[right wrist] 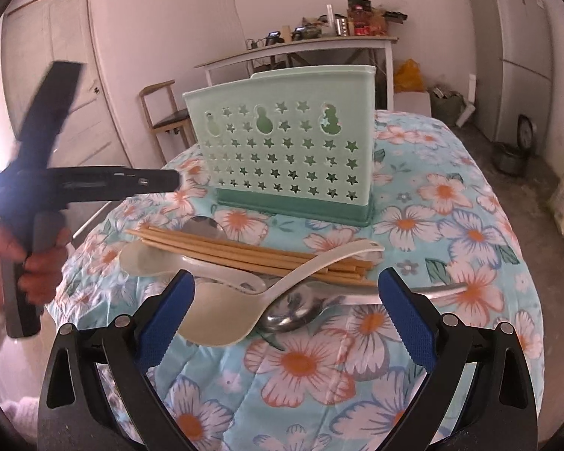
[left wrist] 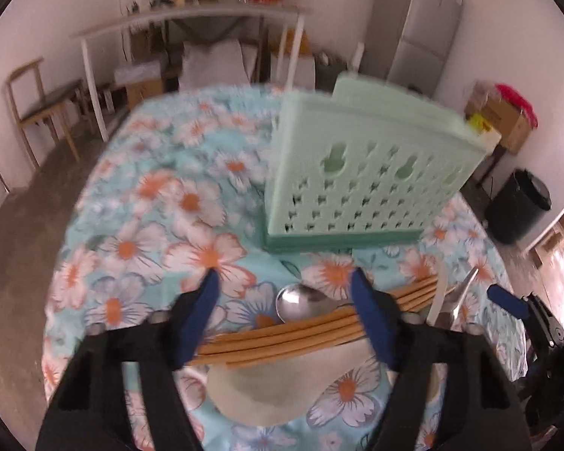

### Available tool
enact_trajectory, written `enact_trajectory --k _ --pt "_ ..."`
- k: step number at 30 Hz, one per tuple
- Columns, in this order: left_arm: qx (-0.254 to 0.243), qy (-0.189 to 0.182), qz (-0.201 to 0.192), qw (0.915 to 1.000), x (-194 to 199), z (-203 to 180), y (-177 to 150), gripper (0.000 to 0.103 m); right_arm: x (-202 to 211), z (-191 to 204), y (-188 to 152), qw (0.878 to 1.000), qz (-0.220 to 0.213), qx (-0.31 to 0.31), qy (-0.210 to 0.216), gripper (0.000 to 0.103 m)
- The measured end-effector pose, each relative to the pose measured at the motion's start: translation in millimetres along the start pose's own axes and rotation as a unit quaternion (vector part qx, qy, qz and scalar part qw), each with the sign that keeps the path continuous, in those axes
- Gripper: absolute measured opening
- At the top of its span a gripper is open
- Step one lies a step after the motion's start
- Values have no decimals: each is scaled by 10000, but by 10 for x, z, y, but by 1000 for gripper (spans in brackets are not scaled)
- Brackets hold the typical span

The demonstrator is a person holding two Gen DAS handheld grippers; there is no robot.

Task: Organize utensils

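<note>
From my left wrist camera, the left gripper (left wrist: 284,282) hangs over the heap of utensils with its blue pads (left wrist: 203,312) moderately apart; nothing is pressed between them, though the bundle of wooden chopsticks (left wrist: 282,334) and the bowl of a metal spoon (left wrist: 295,302) lie in the gap below. A white ceramic spoon (left wrist: 278,387) sits partly under the chopsticks, nearest that camera. The right gripper (right wrist: 285,289) stands wide, its pads clear of everything; beneath it I see a second white ceramic spoon (right wrist: 222,319) and a second metal spoon (right wrist: 297,310), touching each other, with the chopstick bundle just beyond. The green utensil holder (right wrist: 285,150), perforated with stars, stands upright on the floral tablecloth (right wrist: 312,368), just behind the heap and apart from it. I cannot see anything inside the holder from either view. In the right wrist view a hand (right wrist: 37,263) grips the handle of the left tool at the left edge. The left view is blurred.
</note>
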State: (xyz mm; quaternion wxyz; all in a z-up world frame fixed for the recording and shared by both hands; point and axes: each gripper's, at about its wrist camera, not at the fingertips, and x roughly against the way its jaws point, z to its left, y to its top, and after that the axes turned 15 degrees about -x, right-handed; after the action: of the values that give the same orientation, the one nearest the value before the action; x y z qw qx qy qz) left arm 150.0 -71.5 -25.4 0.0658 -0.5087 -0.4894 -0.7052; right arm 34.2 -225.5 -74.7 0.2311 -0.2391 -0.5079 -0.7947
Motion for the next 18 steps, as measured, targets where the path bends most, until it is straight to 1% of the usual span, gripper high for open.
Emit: enact_trajectory --k 3,4,6,7,9,10,12,15,18 --pt "62 -249 265 9993 -157 38 8 44 -78 -62 -24 9998 114 -136 -44 94" --pt "114 -358 386 9985 -213 69 5 42 -99 -86 -28 9997 151 -173 -65 94" --pt "297 -575 619 9960 -313 154 -15 33 -145 -131 -44 9995 212 -233 -101 94" --pt "392 -648 721 9945 -359 188 -35 30 -156 -143 -44 9994 229 -244 -111 94" --pt "611 -809 905 9907 -428 273 -85 18 -175 -167 -45 9992 262 -253 -134 94" --pt "732 -914 946 9886 -446 317 -110 15 -180 -176 -44 9992 273 -253 -147 94" --pt "885 -1099 919 9857 -438 370 -138 7 -188 -182 -42 9992 269 -238 -166 94" --pt "1112 -1467 771 9799 -397 436 -153 7 -213 -171 -41 9992 264 -217 -210 94" --pt "1241 -1616 881 9751 -416 523 -192 7 -218 -149 -53 9991 275 -221 -251 94"
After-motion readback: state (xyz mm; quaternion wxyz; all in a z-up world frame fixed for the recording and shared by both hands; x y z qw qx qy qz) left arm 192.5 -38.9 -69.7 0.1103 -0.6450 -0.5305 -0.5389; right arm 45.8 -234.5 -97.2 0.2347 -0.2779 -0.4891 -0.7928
